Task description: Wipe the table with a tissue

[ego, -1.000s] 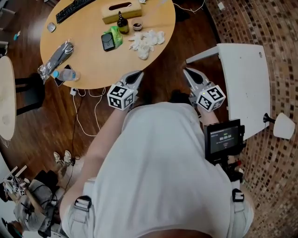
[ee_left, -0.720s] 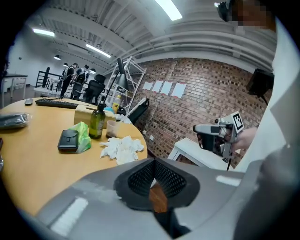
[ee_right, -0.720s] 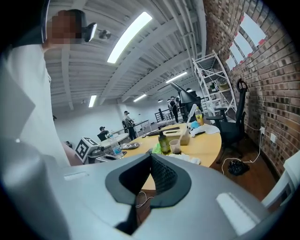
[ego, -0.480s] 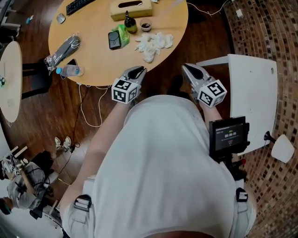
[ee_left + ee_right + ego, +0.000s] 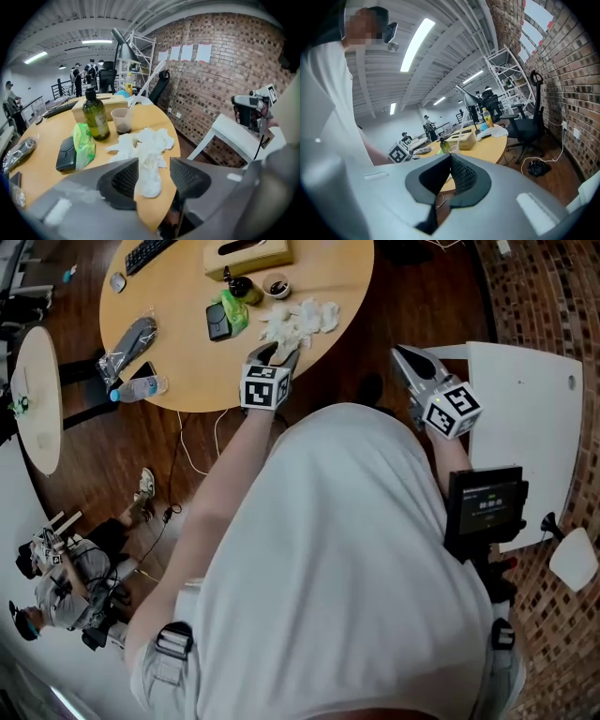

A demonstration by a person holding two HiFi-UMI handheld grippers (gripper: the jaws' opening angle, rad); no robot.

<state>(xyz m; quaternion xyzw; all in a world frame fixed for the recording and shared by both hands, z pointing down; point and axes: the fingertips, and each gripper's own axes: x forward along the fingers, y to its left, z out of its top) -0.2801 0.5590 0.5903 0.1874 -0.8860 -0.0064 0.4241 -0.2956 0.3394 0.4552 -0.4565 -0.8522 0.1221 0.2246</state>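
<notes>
The left gripper (image 5: 153, 176), jaws just opened apart, frames without pinching the crumpled tissue (image 5: 149, 145) lying at 4 o'clock of the bottle (image 5: 96, 117) by the table (image 5: 187, 348) edge, while the right gripper (image 5: 451, 164), jaws together, is empty; a skewed grab could sweep it overboard.

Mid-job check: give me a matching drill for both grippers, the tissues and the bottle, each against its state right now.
1 left gripper
2 right gripper
3 tissues
4 bottle

a upright, dark green
b jaws together
c jaws apart
d white, crumpled

Pairs: 1-c, 2-b, 3-d, 4-a.

The left jaws have just been opening. A tissue end shows between them, not pinched.
</notes>
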